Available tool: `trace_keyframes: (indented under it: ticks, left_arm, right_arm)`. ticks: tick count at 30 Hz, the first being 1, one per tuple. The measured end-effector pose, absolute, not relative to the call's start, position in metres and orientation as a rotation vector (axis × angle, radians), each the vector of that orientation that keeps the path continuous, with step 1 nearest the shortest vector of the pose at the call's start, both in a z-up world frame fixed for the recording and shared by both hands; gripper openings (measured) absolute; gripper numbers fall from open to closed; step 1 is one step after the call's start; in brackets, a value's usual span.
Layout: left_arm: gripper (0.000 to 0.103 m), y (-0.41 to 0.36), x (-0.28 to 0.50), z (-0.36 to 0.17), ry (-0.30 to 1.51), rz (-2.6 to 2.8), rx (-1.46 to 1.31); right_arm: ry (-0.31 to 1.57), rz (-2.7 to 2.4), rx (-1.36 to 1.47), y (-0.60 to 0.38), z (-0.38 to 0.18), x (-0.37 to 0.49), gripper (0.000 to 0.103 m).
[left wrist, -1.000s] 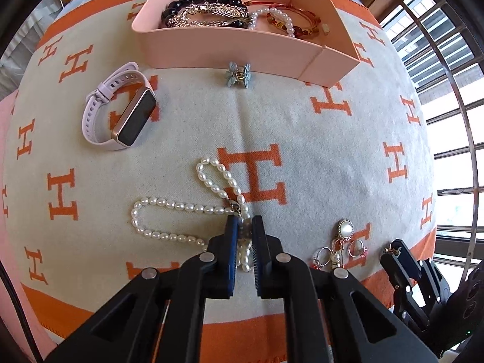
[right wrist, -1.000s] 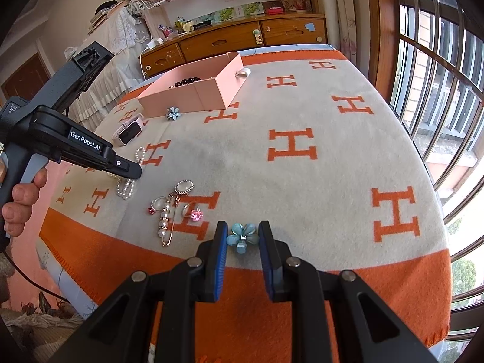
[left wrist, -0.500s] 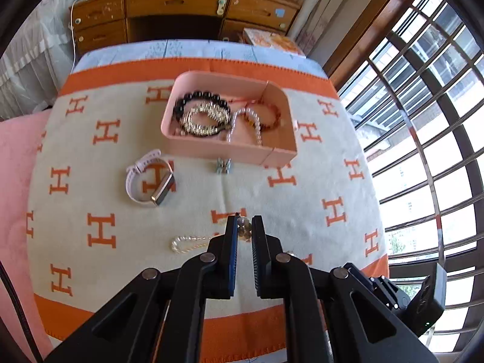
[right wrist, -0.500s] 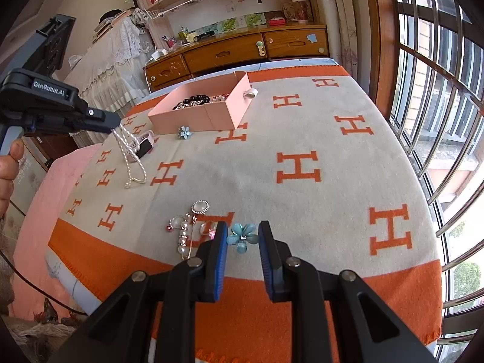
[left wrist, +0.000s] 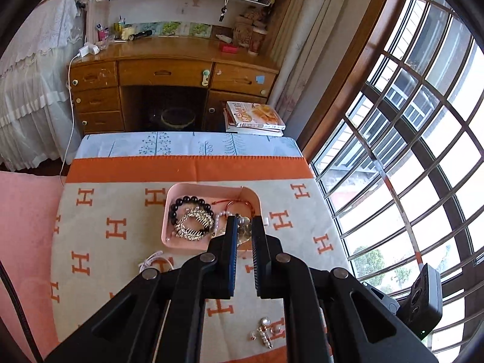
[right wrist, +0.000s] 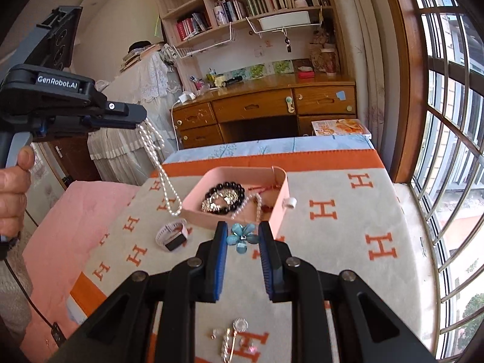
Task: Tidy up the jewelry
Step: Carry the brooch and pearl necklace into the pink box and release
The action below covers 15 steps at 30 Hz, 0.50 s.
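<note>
My left gripper (left wrist: 243, 227) is shut on a white pearl necklace (right wrist: 160, 169), held high in the air; the strand hangs down left of the pink tray (right wrist: 242, 227). In the left wrist view only the necklace's clasp end (left wrist: 243, 230) shows between the jaws, over the pink tray (left wrist: 165, 220). My right gripper (right wrist: 242, 236) is shut on a blue flower hair clip (right wrist: 242, 237), raised just in front of the tray's near wall. The tray holds a black bead bracelet (right wrist: 225, 187), a silver bracelet (right wrist: 217, 200) and other bracelets.
A pink smartwatch (right wrist: 172, 236) lies on the orange-and-cream blanket (right wrist: 348, 242) left of the tray. A brooch and small rings (right wrist: 233, 338) lie near the front edge. A wooden desk (left wrist: 169, 81) stands behind the bed; a barred window is on the right.
My left gripper lifted the pearl necklace off the blanket and carried it up toward the tray. My right gripper rose with the blue flower clip and moved toward the tray.
</note>
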State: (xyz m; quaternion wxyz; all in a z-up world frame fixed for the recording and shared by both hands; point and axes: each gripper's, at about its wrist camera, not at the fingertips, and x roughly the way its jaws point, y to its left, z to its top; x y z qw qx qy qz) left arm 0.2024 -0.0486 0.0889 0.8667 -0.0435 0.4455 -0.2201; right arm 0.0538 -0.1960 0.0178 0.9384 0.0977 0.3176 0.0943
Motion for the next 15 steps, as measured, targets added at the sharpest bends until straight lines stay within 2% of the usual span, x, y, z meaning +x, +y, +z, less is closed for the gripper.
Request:
trace_keyframes:
  ticks: [6, 15]
  left_arm:
    - [0.007, -0.062, 0.239, 0.074, 0.959, -0.469, -0.121]
    - [0.007, -0.088, 0.280, 0.013, 1.060, -0.472, -0.118]
  right_arm:
    - [0.674, 0.209, 0.288, -0.196, 0.017, 0.115, 0.021]
    - [0.837, 0.192, 0.419, -0.205, -0.041, 0.176, 0.021]
